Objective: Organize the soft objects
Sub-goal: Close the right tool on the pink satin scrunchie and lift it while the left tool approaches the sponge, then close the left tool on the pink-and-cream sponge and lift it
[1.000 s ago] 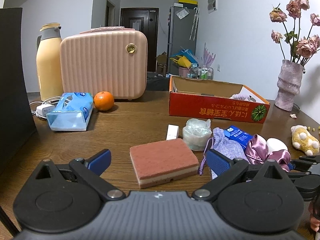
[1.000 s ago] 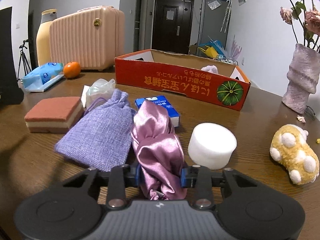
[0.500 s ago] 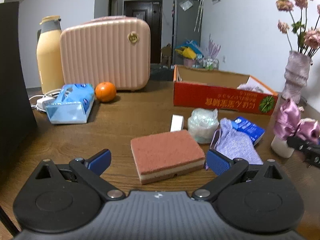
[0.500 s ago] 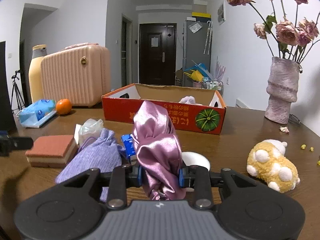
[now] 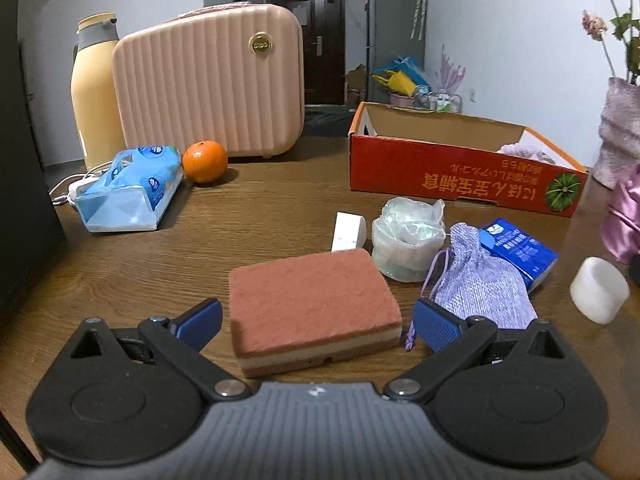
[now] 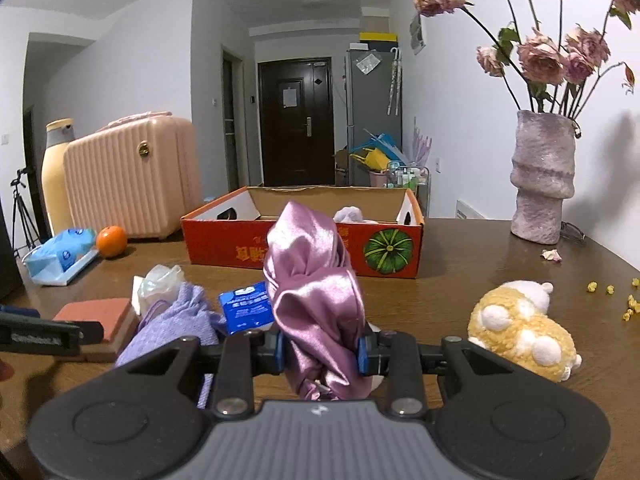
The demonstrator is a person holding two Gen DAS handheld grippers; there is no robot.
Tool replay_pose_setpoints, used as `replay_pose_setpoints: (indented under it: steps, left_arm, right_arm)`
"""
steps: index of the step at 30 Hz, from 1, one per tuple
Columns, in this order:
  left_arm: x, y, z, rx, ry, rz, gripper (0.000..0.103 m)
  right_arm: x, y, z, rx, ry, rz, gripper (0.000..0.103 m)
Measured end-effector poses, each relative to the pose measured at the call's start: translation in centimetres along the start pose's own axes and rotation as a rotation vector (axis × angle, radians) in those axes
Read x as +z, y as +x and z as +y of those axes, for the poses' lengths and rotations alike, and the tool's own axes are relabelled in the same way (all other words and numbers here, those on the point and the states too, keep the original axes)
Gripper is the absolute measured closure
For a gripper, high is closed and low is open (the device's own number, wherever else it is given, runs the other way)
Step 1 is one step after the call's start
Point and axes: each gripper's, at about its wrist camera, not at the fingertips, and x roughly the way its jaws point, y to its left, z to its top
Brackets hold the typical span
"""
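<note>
Satin scrunchie carried toward the box, sponge framed for the next pick

The right gripper [image 6: 320, 354] is closed on the pink satin scrunchie [image 6: 314, 296], which it holds above the tabletop [image 6: 460, 280] in line with the red cardboard box [image 6: 304, 248], probably because the box, already with one pale soft thing inside, is the collecting place. The left gripper [image 5: 316, 322] has its jaws wide apart on both sides of the sponge [image 5: 312, 298] without touching it, which looks like preparation for a grasp. The purple drawstring pouch [image 5: 480, 288] and the plush toy [image 6: 520, 330] lie on the tabletop. Compared with one second ago, the scrunchie is now raised off the tabletop and the box is more central behind it; the sponge is closer and larger between the left jaws.
</note>
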Motion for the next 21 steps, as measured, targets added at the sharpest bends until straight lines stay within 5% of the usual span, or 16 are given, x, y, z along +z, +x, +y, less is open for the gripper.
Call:
replay_pose_setpoints:
  steps: [9,21]
  left_arm:
    - [0.4,1.5,-0.7,0.076,-0.015,0.024,0.000]
    - [0.2,2.1,-0.3,0.055,-0.024,0.048,0.000]
  right_arm:
    - [0.0,0.0,-0.2,0.009,0.005,0.004,0.072]
    - [-0.3,0.3,0.1,0.010,-0.003,0.019,0.072]
